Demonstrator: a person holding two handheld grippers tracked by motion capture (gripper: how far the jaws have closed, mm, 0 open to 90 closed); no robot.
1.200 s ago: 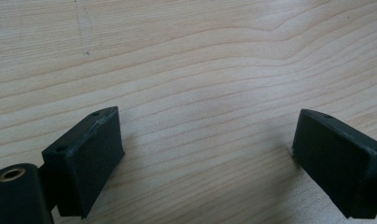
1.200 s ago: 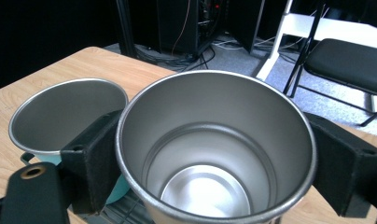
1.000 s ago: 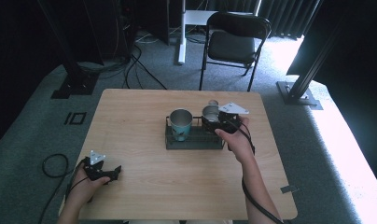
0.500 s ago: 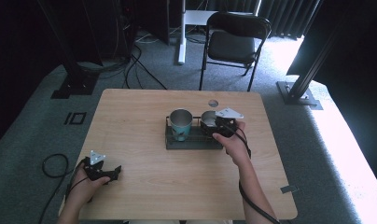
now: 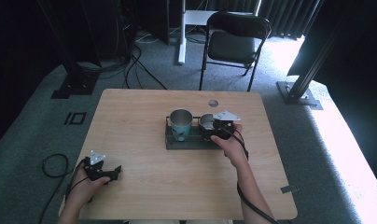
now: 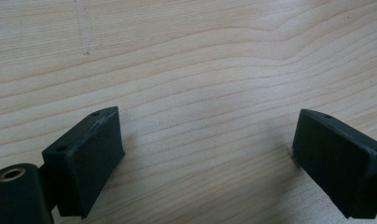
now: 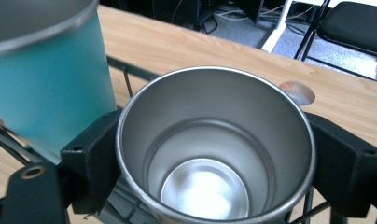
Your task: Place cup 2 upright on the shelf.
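Note:
A steel cup (image 5: 206,122) (image 7: 214,154) stands upright between the jaws of my right gripper (image 5: 214,127) (image 7: 214,163), which is shut on its sides just below the rim. The cup sits low in the right end of a black wire rack (image 5: 189,142) (image 7: 130,70). A teal cup (image 5: 181,122) (image 7: 46,84) stands in the rack close to its left. My left gripper (image 5: 113,173) (image 6: 205,158) rests on the wooden table (image 5: 130,121) near the front left corner, open, with bare wood between its jaws.
A round cable hole (image 5: 213,102) (image 7: 296,92) lies in the tabletop just behind the rack. A black folding chair (image 5: 233,44) stands beyond the far edge. Cables (image 5: 51,163) trail on the floor at the left.
My right gripper has lowered the steel cup down into the rack beside the teal cup. The left gripper has stayed put.

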